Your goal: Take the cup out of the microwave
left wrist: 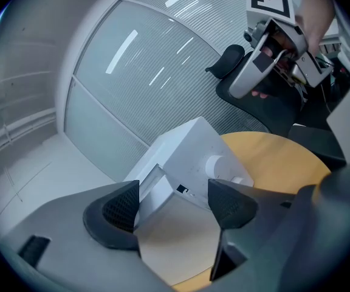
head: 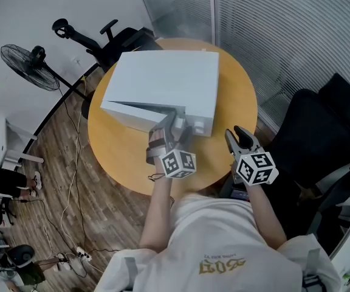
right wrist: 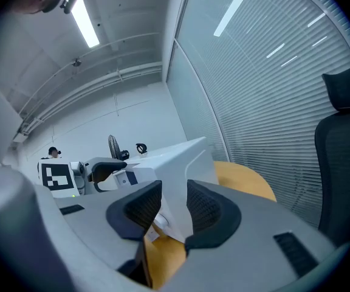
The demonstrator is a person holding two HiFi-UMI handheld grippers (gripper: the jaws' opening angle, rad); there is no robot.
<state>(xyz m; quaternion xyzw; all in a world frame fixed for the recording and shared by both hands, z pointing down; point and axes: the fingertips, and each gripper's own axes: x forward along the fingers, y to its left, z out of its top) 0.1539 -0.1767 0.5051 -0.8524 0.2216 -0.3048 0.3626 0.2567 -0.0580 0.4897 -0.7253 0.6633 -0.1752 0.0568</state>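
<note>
Cup stays hidden from me in every view; I cannot see inside the microwave [head: 163, 78], whose door [head: 132, 115] stands only a crack ajar and blocks the way in. That one microwave is a plain white box that sits toward the far side of the round wooden bench [head: 236, 102], with two round knobs [left wrist: 217, 163] on its front panel, the lower one partly behind my jaw. My left claw [head: 176, 123] is up against the front at the door's free edge, jaws spread wide with that edge showing between them; I cannot see the pads pressing on it. My right claw [head: 240, 137] hangs just off the near rim of the bench, jaws drawn in to a narrow gap and gripping nothing. Around the bench I count two black office chairs, one [head: 321, 132] close by my right arm and one [head: 120, 41] beyond the far side, plus one standing fan [head: 26, 66] and loose cables [head: 72, 163] on the wooden floor.
</note>
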